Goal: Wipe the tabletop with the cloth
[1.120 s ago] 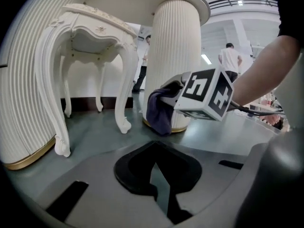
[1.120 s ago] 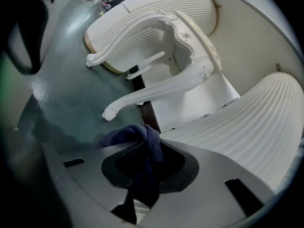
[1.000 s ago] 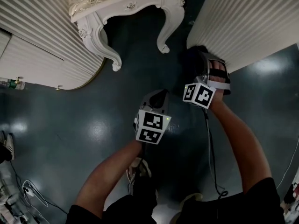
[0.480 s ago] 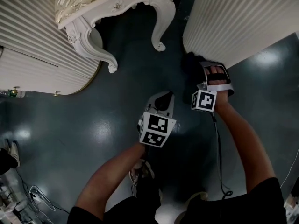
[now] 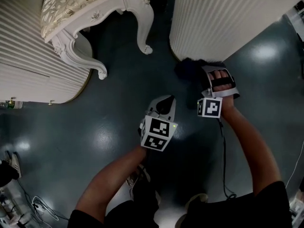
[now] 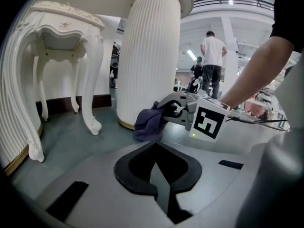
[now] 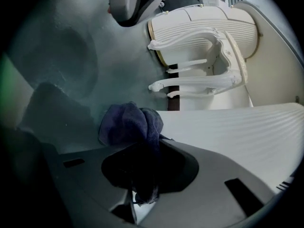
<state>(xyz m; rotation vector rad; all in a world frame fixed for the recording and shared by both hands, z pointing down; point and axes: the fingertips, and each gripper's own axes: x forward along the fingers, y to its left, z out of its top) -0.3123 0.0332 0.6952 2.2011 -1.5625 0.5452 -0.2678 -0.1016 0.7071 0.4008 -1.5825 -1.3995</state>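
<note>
Two hand-held tools are in view from the head camera: the left tool and the right tool. There are two marker cubes, one on the left and one on the right, and two bare forearms behind them. One dark blue cloth. One ornate white table, with two of its curved legs seen from above and four in the left gripper view. Two fluted white columns, one right and one left. Two shoes on the floor. One cable. One standing person in a white shirt is clearly seen in the background; a possible second figure is too small to tell.
</note>
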